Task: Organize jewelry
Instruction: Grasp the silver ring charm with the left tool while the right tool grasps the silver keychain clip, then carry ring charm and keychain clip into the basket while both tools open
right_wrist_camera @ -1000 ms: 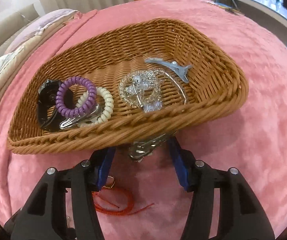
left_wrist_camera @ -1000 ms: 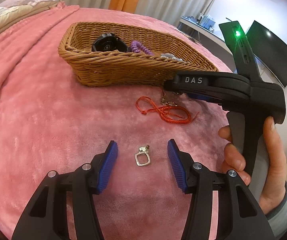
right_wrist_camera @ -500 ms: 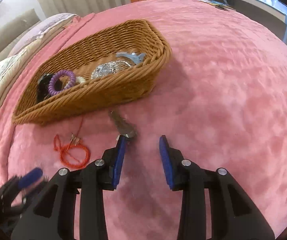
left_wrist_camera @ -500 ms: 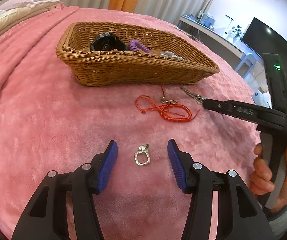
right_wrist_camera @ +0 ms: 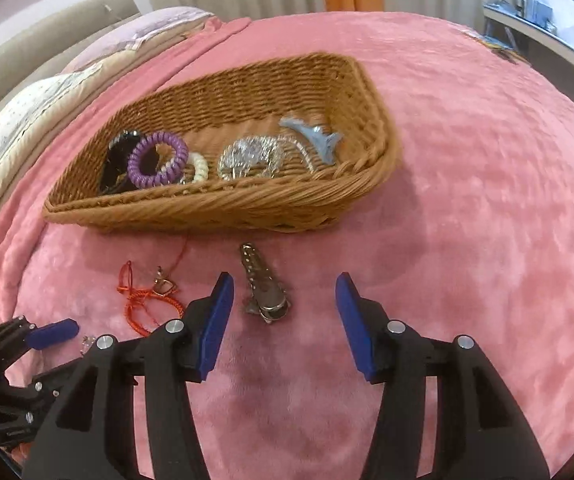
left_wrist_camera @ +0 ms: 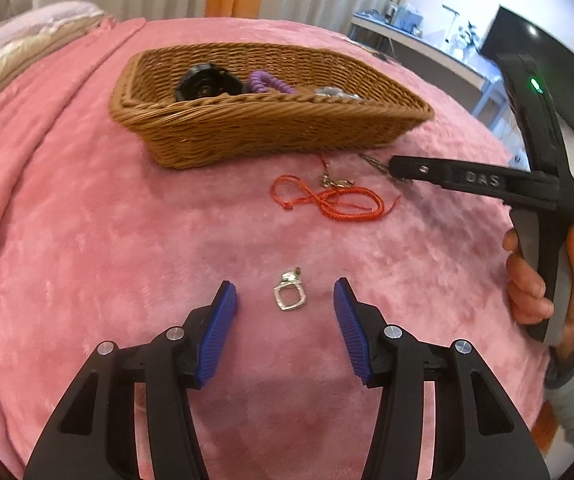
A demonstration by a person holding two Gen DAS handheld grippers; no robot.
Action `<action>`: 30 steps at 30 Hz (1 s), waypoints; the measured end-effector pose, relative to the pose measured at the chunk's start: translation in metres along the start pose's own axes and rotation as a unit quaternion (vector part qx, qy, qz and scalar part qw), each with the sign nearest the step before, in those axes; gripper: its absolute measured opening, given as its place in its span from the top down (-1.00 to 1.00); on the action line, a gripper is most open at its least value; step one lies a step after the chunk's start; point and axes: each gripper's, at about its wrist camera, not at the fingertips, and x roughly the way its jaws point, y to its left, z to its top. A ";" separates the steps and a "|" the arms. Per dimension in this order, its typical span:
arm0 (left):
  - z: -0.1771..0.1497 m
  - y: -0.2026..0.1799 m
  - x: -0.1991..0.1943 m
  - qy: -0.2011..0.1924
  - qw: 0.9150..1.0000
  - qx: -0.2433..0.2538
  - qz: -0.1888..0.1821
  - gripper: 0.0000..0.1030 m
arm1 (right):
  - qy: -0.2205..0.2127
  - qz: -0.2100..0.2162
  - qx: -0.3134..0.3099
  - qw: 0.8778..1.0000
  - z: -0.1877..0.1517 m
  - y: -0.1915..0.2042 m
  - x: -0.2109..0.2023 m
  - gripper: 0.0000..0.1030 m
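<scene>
A wicker basket (left_wrist_camera: 247, 132) (right_wrist_camera: 247, 208) sits on the pink blanket and holds a black item (right_wrist_camera: 117, 164), a purple coil hair tie (right_wrist_camera: 158, 159), a white coil tie (right_wrist_camera: 199, 168), a sparkly silver piece (right_wrist_camera: 251, 156) and a blue clip (right_wrist_camera: 315, 138). My left gripper (left_wrist_camera: 285, 304) is open, with a silver ring (left_wrist_camera: 289, 296) lying between its fingers. My right gripper (right_wrist_camera: 285, 300) is open, with a metal hair clip (right_wrist_camera: 261, 284) on the blanket between its fingers, nearer the left one. A red cord necklace (left_wrist_camera: 327, 200) (right_wrist_camera: 147, 296) lies in front of the basket.
Pillows (right_wrist_camera: 27, 96) lie at the bed's far left. A desk (left_wrist_camera: 419, 44) and a dark monitor (left_wrist_camera: 539, 80) stand beyond the bed's right side. The left gripper (right_wrist_camera: 47, 332) shows at the lower left of the right wrist view.
My right gripper drew back from the basket's front wall, came down to the blanket and opened wider around the metal hair clip. My left gripper stayed open over the ring.
</scene>
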 end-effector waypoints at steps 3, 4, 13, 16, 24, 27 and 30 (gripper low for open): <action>0.000 -0.006 0.004 0.001 1.000 0.013 0.023 0.15 | 0.004 -0.018 -0.029 0.999 0.002 0.013 0.007 0.25; 0.001 -0.006 0.005 0.001 1.000 0.012 0.023 0.29 | 0.010 -0.021 -0.040 0.999 0.002 0.018 0.010 0.41; -0.003 -0.016 -0.001 -0.009 0.999 0.037 0.002 0.73 | 0.001 -0.001 -0.072 0.997 -0.021 0.031 -0.015 0.60; -0.007 -0.022 -0.012 -0.030 0.999 0.042 0.003 0.74 | -0.003 0.016 -0.068 0.998 -0.032 0.031 -0.029 0.62; -0.003 -0.041 -0.062 -0.107 0.993 0.046 -0.019 0.74 | -0.031 0.040 -0.073 0.996 -0.041 0.034 -0.078 0.62; 0.012 -0.045 -0.081 -0.132 0.990 0.052 -0.014 0.74 | -0.063 0.046 -0.071 0.994 -0.031 0.033 -0.106 0.62; 0.036 -0.048 -0.100 -0.161 0.985 0.063 -0.002 0.74 | -0.100 0.048 -0.067 0.992 -0.006 0.036 -0.127 0.62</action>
